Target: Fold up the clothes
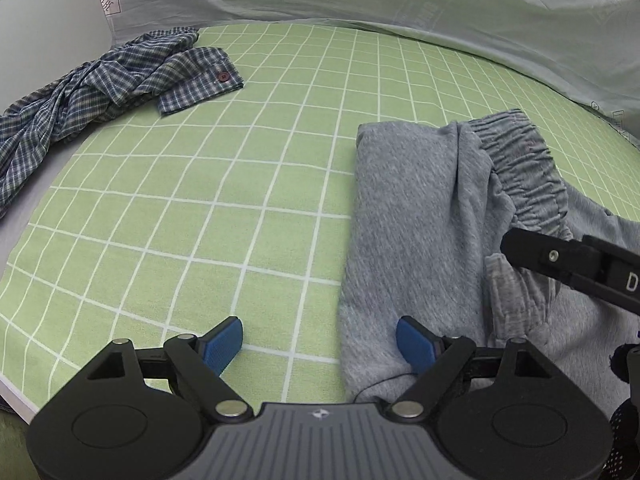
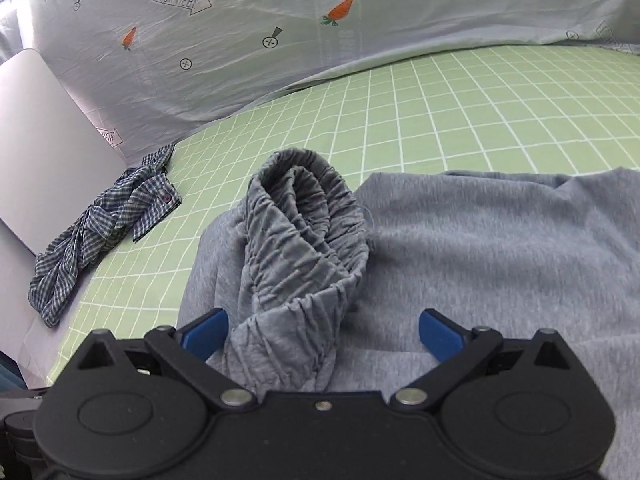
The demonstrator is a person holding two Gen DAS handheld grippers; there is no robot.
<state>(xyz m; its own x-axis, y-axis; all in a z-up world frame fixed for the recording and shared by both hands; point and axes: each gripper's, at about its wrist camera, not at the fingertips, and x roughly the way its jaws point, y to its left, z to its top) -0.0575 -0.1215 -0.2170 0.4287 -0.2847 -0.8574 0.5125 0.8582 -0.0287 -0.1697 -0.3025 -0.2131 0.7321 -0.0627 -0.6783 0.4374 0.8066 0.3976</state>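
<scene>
Both grippers, left [image 1: 320, 344] and right [image 2: 322, 336], fingers spread, hover over grey sweatpants [image 2: 480, 240] on a green sheet [image 1: 200, 208].

The bed cover [image 1: 240, 184] is light green with a grid of thin white lines. The sweatpants [image 2: 480, 248] are heathered grey, their gathered waistband [image 2: 304, 232] the same grey. At the cover's far left edge the shirt [image 1: 100, 80] is a blue-and-white check with a dark red button. The sheet [image 2: 240, 40] behind is pale grey-blue, printed with orange carrots and dark outline arrows. Both grippers are black with blue pads [image 1: 222, 344].
</scene>
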